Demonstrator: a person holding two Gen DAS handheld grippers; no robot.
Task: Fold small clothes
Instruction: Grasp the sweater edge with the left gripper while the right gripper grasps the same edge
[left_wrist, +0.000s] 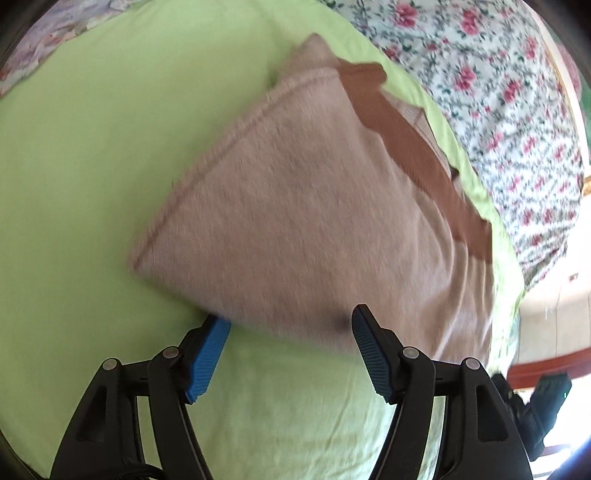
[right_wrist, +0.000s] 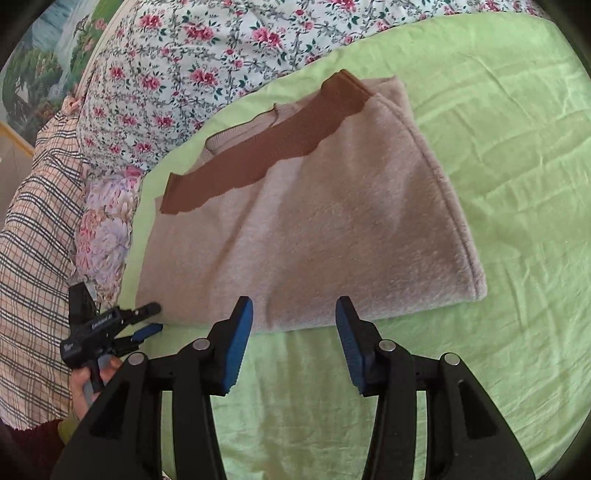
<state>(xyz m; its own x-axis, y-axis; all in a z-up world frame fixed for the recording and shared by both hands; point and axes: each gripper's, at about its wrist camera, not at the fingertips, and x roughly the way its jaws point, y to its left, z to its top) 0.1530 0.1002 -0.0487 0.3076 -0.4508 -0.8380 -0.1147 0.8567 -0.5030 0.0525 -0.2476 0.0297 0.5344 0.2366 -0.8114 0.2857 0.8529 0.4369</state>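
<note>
A folded pink sweater (right_wrist: 306, 229) is laid on the green sheet (right_wrist: 498, 147). Both the left gripper (left_wrist: 290, 334) and right gripper (right_wrist: 293, 325) are held wide at its near edge.

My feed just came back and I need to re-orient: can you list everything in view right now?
garment: 1, beige-pink fleece, folded, on the green sheet
ribbed band: 1, brown, along the garment's far edge
green sheet: 1, light green, under the garment
floral bedding: 1, white with pink flowers, beyond the sheet
plaid sleeve: 1, cream check, left edge of right wrist view
left gripper: 1, black, blue fingers, open at garment's near edge
right gripper: 1, black, blue fingers, open at garment's near edge
</note>
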